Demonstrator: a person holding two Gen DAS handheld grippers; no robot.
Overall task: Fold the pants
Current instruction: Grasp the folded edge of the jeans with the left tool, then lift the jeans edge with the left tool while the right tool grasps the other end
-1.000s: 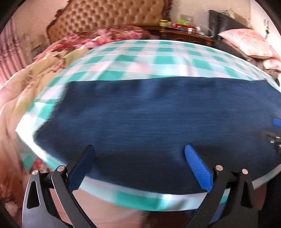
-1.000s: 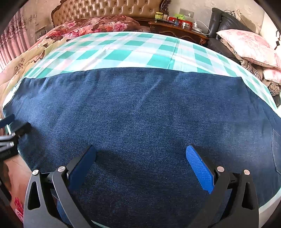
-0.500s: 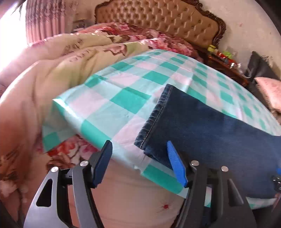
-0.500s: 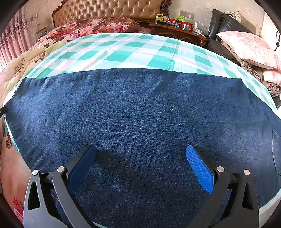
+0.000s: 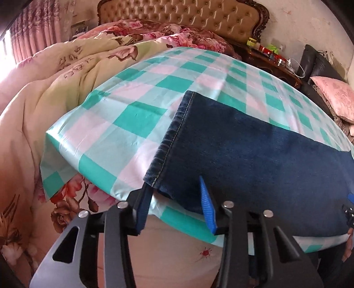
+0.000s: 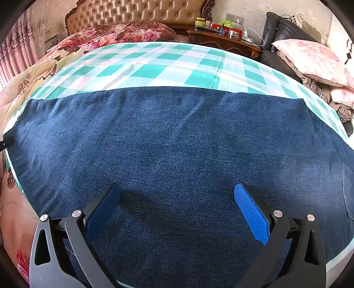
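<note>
Dark blue jeans [image 6: 177, 141] lie flat across a green and pink checked sheet [image 6: 154, 64] on the bed. In the left wrist view the stitched leg hem [image 5: 174, 133] runs toward the bed's near edge. My left gripper [image 5: 174, 183] straddles the hem's near corner; its jaws are closing with the denim corner between them, and a gap still shows beside the right pad. My right gripper [image 6: 177, 186] hovers open over the middle of the jeans, nothing between its fingers. A back pocket [image 6: 347, 183] shows at the far right.
A floral quilt [image 5: 44, 93] is heaped to the left of the sheet. A tufted headboard [image 6: 137, 13] stands behind, with a cluttered nightstand [image 6: 223, 37] and pink pillows [image 6: 309, 59] at the right. The bed's near edge drops off just under both grippers.
My left gripper has swung left along the jeans to the leg hem, and its jaws have narrowed around the hem corner. The right gripper has stayed still and open.
</note>
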